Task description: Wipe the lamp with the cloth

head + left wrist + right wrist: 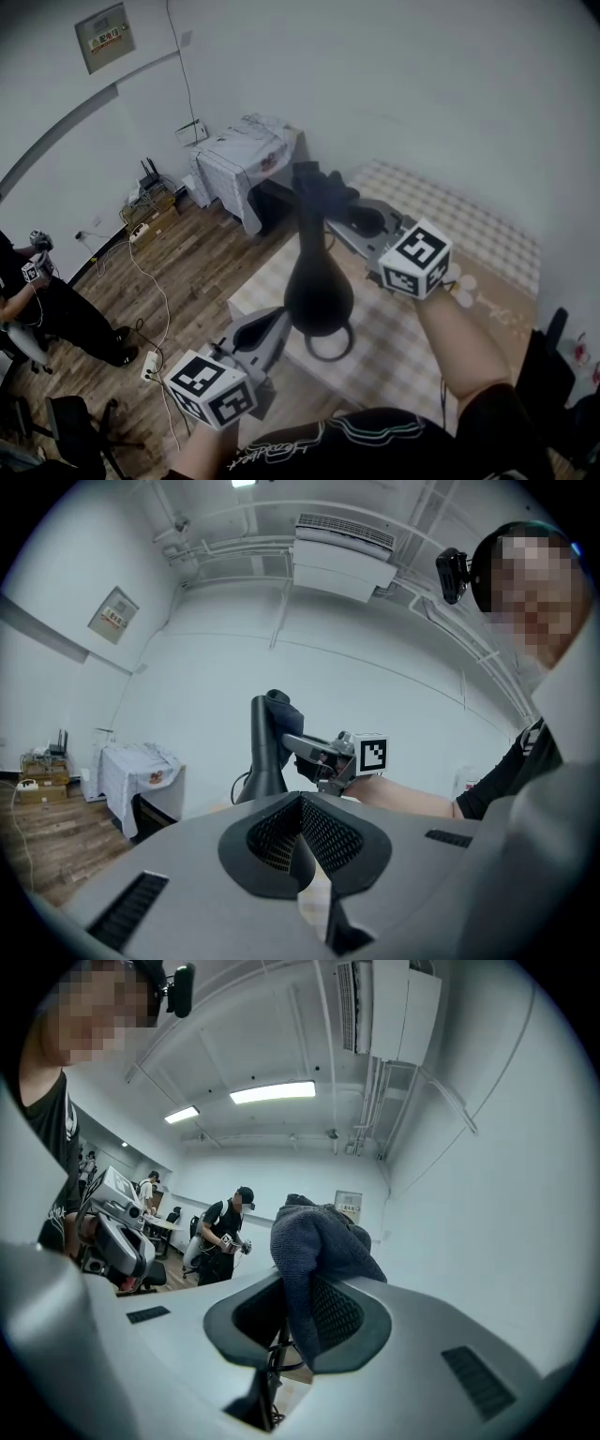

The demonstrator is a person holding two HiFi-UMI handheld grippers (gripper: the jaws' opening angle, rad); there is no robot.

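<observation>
Step in hand looks like the wipe itself, at the lamp's top end. Right gripper [337,208] is clenched on the cloth [314,1241], a dark coarse-knit rag that bunches above its jaws and drapes over the head of the lamp [317,291], which stands straight ahead of its tips. Left gripper [300,832] sits low, just beside the lamp's base, with its pads closed together on nothing. The lamp is beyond its tips, not between them. Lamp is smooth matte black, with a fat teardrop base tapering to a slim neck; the head shape is hidden under the cloth. A thin dark loop [328,349] lies at the foot, near the left gripper's tips, probably the cord, though that's hard to confirm. Checked tablecloth [469,234] lies under both grippers. Next move, my read: drag the cloth down the neck toward the base with light pressure. The tall narrow body looks tippy, so the left gripper should likely brace the base first. The knit may snag at the head.
</observation>
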